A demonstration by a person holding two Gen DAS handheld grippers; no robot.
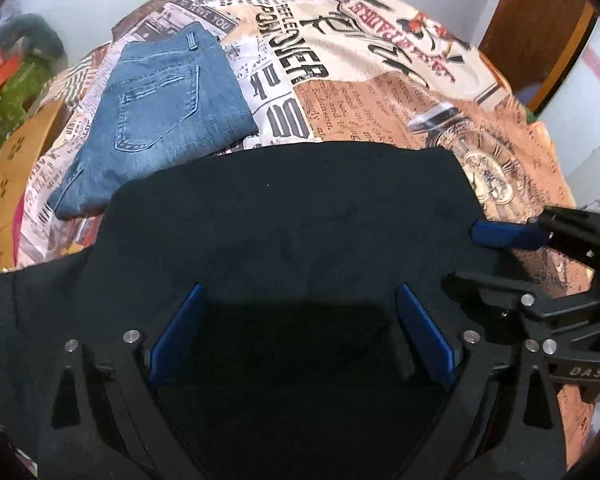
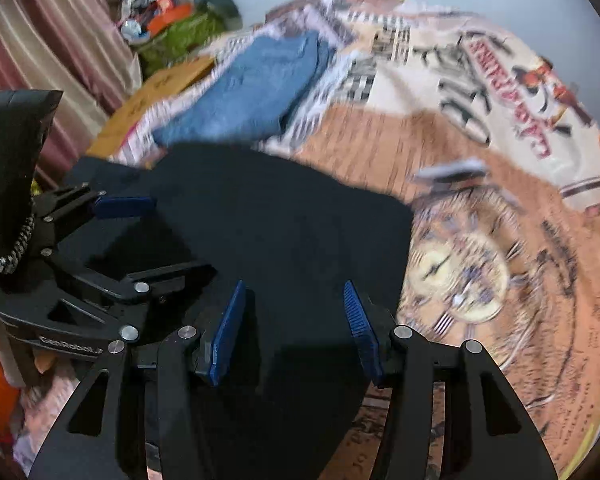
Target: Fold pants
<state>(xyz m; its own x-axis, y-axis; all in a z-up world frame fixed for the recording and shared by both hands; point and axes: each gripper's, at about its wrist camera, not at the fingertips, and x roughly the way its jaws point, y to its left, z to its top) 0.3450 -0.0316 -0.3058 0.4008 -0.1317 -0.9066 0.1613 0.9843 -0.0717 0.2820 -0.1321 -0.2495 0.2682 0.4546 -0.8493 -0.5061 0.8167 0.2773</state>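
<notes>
Dark navy pants (image 1: 284, 216) lie partly folded on the printed bedspread (image 1: 380, 92), filling the near part of both views (image 2: 284, 224). My left gripper (image 1: 300, 292) is open, its blue pads spread wide just above the near part of the pants, holding nothing. My right gripper (image 2: 294, 284) is open over the pants' right side, near their right edge, and holds nothing. It shows from the side in the left wrist view (image 1: 476, 248). The left gripper shows at the left of the right wrist view (image 2: 172, 236).
Folded blue jeans (image 1: 160, 116) lie at the far left of the bed, also in the right wrist view (image 2: 256, 88). A cardboard box (image 1: 16, 176) and clutter stand left of the bed. A wooden door (image 1: 540, 28) is at the far right. A striped curtain (image 2: 52, 40) hangs left.
</notes>
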